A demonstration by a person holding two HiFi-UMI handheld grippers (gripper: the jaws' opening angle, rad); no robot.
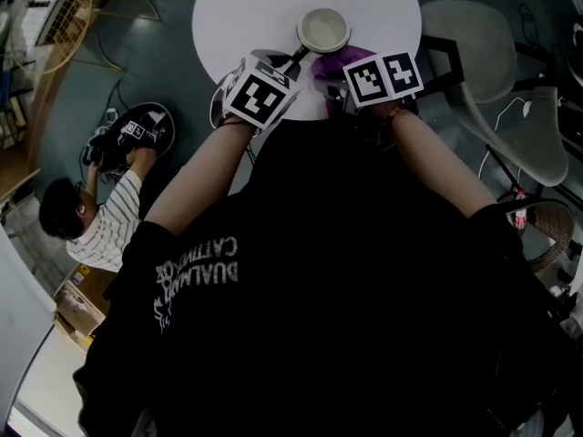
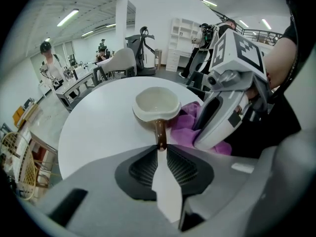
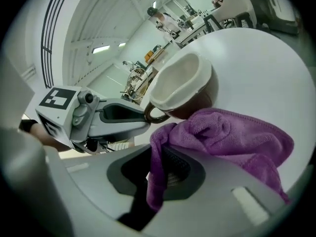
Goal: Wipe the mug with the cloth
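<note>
A brown mug (image 1: 323, 29) with a cream inside stands on the round white table (image 1: 237, 16). Its handle (image 2: 160, 131) points back at my left gripper (image 2: 161, 149), whose jaws are shut on it. In the right gripper view the mug (image 3: 185, 89) tilts just beyond a purple cloth (image 3: 232, 135). My right gripper (image 3: 157, 179) is shut on a fold of that cloth, which bunches against the mug's lower side. In the head view the cloth (image 1: 339, 64) shows between the two marker cubes, right of the mug's handle.
A grey chair (image 1: 496, 80) stands right of the table. A person in a striped shirt (image 1: 100, 221) crouches on the floor at the left, by a wicker frame (image 1: 55, 16). Desks, chairs and people fill the room beyond the table.
</note>
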